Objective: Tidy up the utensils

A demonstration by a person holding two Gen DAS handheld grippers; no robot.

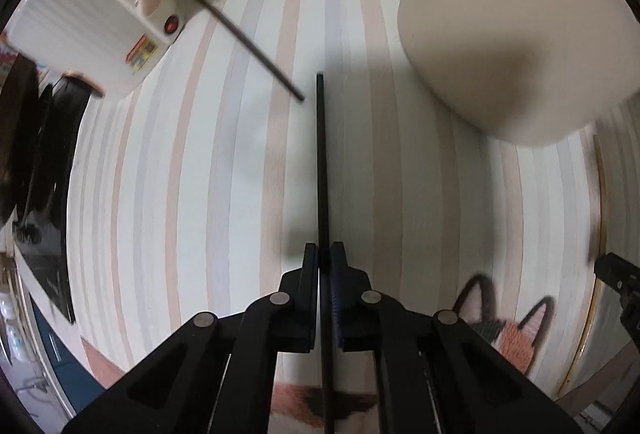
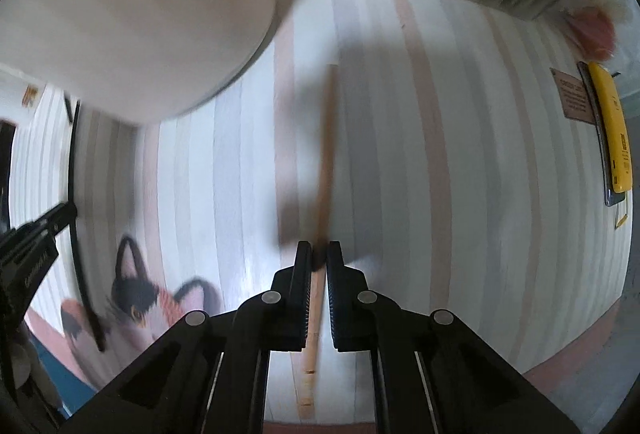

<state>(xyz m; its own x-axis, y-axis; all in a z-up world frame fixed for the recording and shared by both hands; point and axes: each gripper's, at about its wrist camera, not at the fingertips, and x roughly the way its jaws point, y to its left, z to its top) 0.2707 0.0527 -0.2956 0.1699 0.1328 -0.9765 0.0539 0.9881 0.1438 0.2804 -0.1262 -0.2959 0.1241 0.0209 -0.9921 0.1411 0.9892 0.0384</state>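
Striped tablecloth (image 1: 200, 174) below; left gripper (image 1: 324, 254) clamps black chopstick (image 1: 321, 154), right gripper (image 2: 319, 254) seemingly grips wooden chopstick (image 2: 326, 154).

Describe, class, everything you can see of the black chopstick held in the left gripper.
The black chopstick is a thin, straight, dark stick with a matt look and a squared far end; its material cannot be told. The left gripper is shut on it, pads pressing both sides, and it runs forward along the fingers. It points steeply down over the striped tablecloth; whether its tip touches the cloth cannot be told. A second black chopstick lies apart, slanting away, beside the cream container.
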